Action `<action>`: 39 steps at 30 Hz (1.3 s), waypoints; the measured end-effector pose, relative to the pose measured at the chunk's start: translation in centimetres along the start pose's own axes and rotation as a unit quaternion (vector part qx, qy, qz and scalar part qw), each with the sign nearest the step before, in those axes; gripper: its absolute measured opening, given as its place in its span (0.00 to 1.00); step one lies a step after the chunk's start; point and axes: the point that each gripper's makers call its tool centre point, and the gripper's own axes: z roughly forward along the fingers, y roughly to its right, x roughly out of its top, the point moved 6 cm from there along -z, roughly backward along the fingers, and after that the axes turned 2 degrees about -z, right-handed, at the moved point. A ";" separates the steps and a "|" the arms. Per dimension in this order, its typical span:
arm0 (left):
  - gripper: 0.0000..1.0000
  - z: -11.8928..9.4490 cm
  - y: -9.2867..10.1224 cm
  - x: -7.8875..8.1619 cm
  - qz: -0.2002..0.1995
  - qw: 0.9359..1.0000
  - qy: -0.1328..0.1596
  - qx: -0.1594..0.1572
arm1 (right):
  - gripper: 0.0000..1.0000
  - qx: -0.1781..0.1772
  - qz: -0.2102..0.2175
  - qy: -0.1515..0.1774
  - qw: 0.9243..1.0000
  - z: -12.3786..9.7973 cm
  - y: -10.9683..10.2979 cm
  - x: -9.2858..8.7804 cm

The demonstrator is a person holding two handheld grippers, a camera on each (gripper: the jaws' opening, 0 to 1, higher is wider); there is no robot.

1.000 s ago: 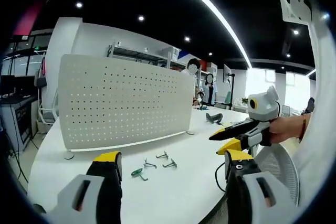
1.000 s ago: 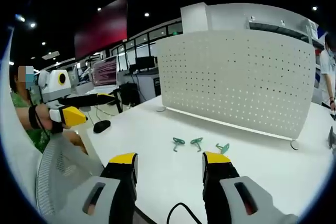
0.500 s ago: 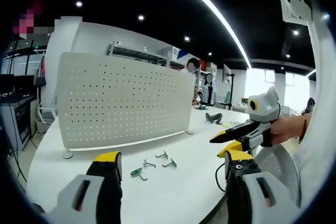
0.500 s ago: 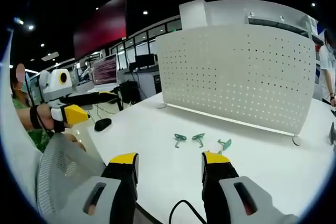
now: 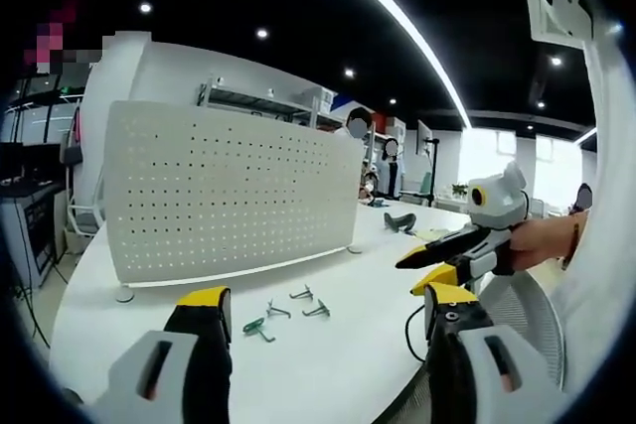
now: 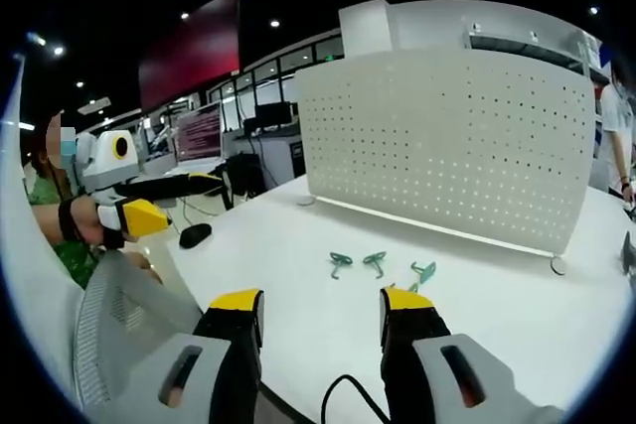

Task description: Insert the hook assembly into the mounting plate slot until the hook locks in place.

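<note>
A white perforated mounting plate [image 5: 229, 191] [image 6: 447, 146] stands upright on the white table [image 5: 328, 364]. In front of it lie three small hooks: a green one [image 5: 260, 327] and two grey ones [image 5: 279, 311] [image 5: 317, 310]; in the right gripper view they appear as green hooks [image 6: 340, 263] [image 6: 375, 262] [image 6: 424, 272]. My left gripper [image 5: 323, 320] is open above the table's near edge, with nothing between its jaws. My right gripper [image 6: 320, 310] is open too, short of the hooks. The other gripper [image 5: 452, 250] [image 6: 149, 204] shows at the side of each view, held by a hand.
A mesh office chair back [image 6: 119, 335] [image 5: 522, 320] sits at the table's near edge. A black cable [image 6: 343, 389] loops by my right gripper. A black mouse [image 6: 193, 236] lies on the table's left. Shelving, monitors and people stand in the background.
Both views have shifted slightly; the plate and hooks lie as before. Both grippers stay open.
</note>
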 end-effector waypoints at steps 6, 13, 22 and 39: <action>0.81 0.3 0.1 -0.2 0.000 1.000 -0.007 -0.004 | 0.45 -0.002 0.002 -0.005 1.000 0.0 0.4 -0.2; 0.81 0.6 0.0 -0.4 -0.007 1.000 -0.007 -0.003 | 0.43 -0.004 0.002 -0.015 1.000 0.6 0.9 -0.4; 0.84 1.4 0.2 -0.7 -0.017 1.000 -0.012 -0.017 | 0.41 0.000 0.004 -0.023 1.000 1.9 1.5 -0.3; 0.83 1.8 0.3 -1.3 -0.022 0.999 -0.028 -0.021 | 0.37 -0.011 0.034 -0.047 0.998 3.8 3.0 -1.5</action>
